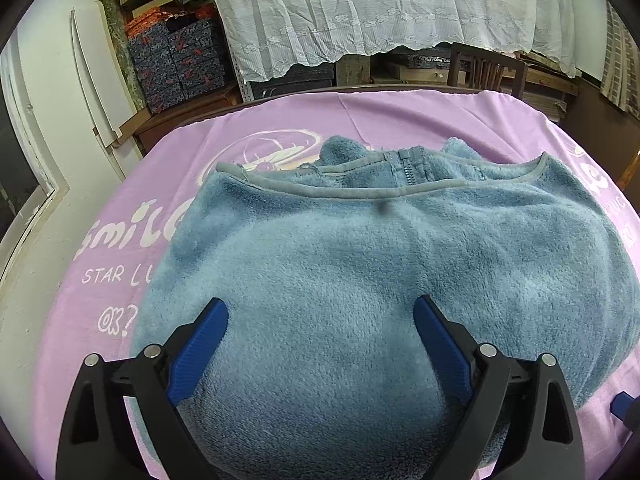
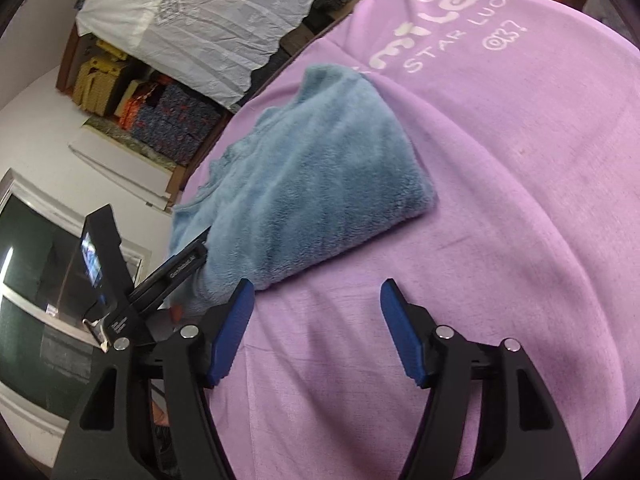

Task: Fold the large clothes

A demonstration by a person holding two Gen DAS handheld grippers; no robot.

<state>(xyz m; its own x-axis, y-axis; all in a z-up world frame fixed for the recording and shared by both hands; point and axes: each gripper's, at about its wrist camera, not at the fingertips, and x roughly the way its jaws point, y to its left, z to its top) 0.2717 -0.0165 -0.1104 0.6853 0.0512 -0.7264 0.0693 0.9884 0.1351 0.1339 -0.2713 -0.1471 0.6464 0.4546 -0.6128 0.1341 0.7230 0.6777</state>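
Blue-padded fingers of the left gripper (image 1: 320,312) stand wide apart just over the folded blue fleece garment (image 1: 360,264), with fleece filling the gap between them but no pad pressing on it. Only the left wrist view shows the garment's grey-trimmed edge (image 1: 360,192) and zipper (image 1: 410,168) on its far side. The right wrist view shows instead the fold's thick side, the left gripper's body at its near end, and the right gripper (image 2: 316,296), fingers moderately apart and empty over bare purple cloth (image 2: 500,200). That cloth lies open to the fleece's right. Beyond the table's far edge stand a wooden chair (image 1: 488,68) and stacked boxes (image 1: 180,56).
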